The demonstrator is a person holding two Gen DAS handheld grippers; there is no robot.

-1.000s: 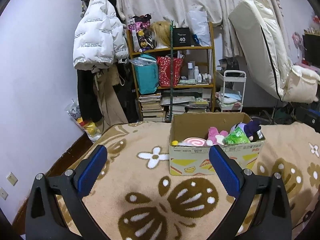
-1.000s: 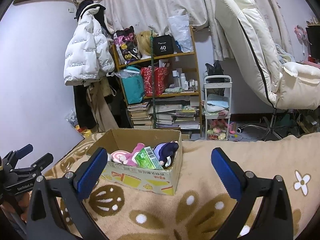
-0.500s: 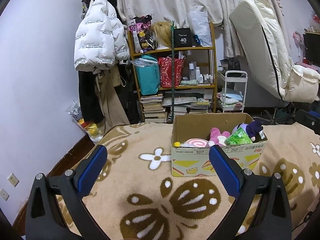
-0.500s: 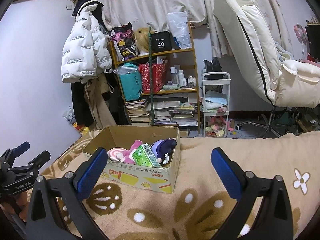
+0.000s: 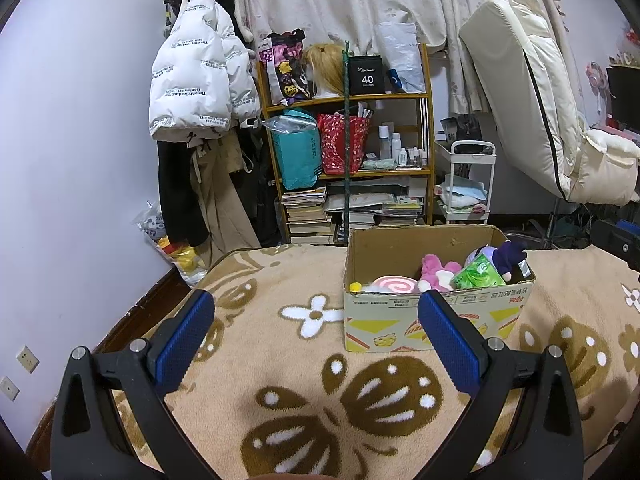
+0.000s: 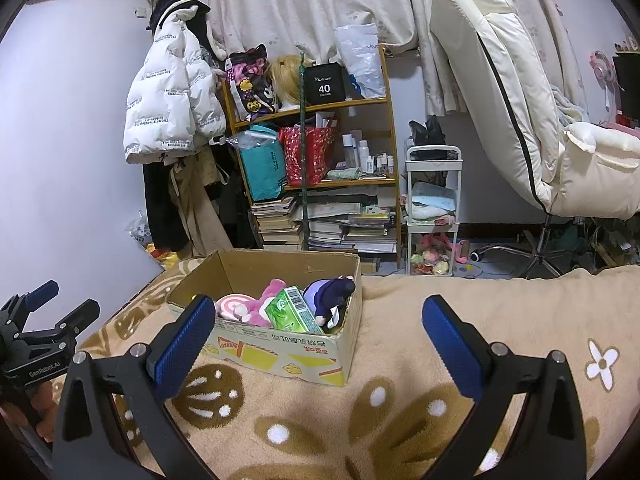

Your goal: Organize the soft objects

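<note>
A cardboard box (image 5: 436, 320) (image 6: 280, 354) stands on the beige flowered blanket (image 5: 304, 380). Inside lie a pink swirl cushion (image 5: 394, 285) (image 6: 232, 306), a pink plush (image 5: 436, 268) (image 6: 269, 294), a green tissue pack (image 5: 478, 276) (image 6: 294, 310) and a purple-and-navy plush (image 5: 504, 252) (image 6: 330, 294). My left gripper (image 5: 316, 322) hovers wide open over the blanket, short of the box, holding nothing. My right gripper (image 6: 318, 328) is also open and bare, with the box between and beyond its fingers. The left gripper (image 6: 52, 308) shows at the left edge of the right wrist view.
Past the bed's far edge stand a wooden shelf (image 5: 352, 168) with bags and books, a white trolley (image 6: 434, 208), hanging coats (image 5: 200, 92) and a cream reclining chair (image 6: 520, 112). The blanket spreads left of the box and toward the right side.
Both grippers have drifted slightly; the views shift a little and the box sits a bit further right in the left view. Nothing was taken hold of, and both stay open.
</note>
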